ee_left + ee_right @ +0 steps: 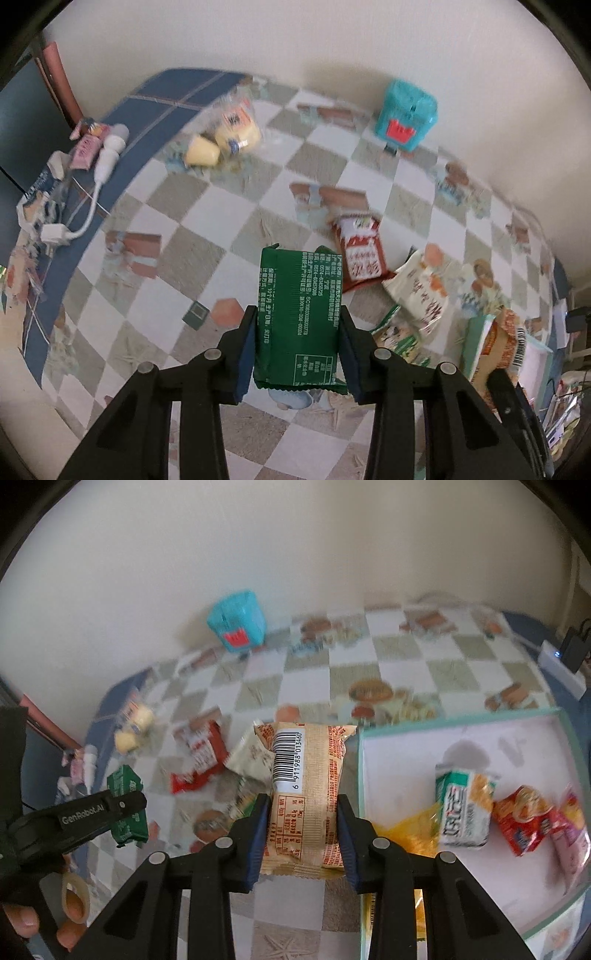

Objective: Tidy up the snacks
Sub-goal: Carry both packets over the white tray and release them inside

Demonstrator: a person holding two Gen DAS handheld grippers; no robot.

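Right wrist view: the white tray [369,775] lies right with four or so packets, blurred. My right gripper [301,840] is clamped on the tan snack packet [306,794]; my left gripper [297,354] pinches the green packet [299,321]. Either slick wrapper could slip mid-carry. Loose snacks crowd the checkered table [155,221].

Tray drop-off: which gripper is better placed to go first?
Right. The right gripper holds the tan packet right beside the tray; the left gripper, with the green packet, is farther away.
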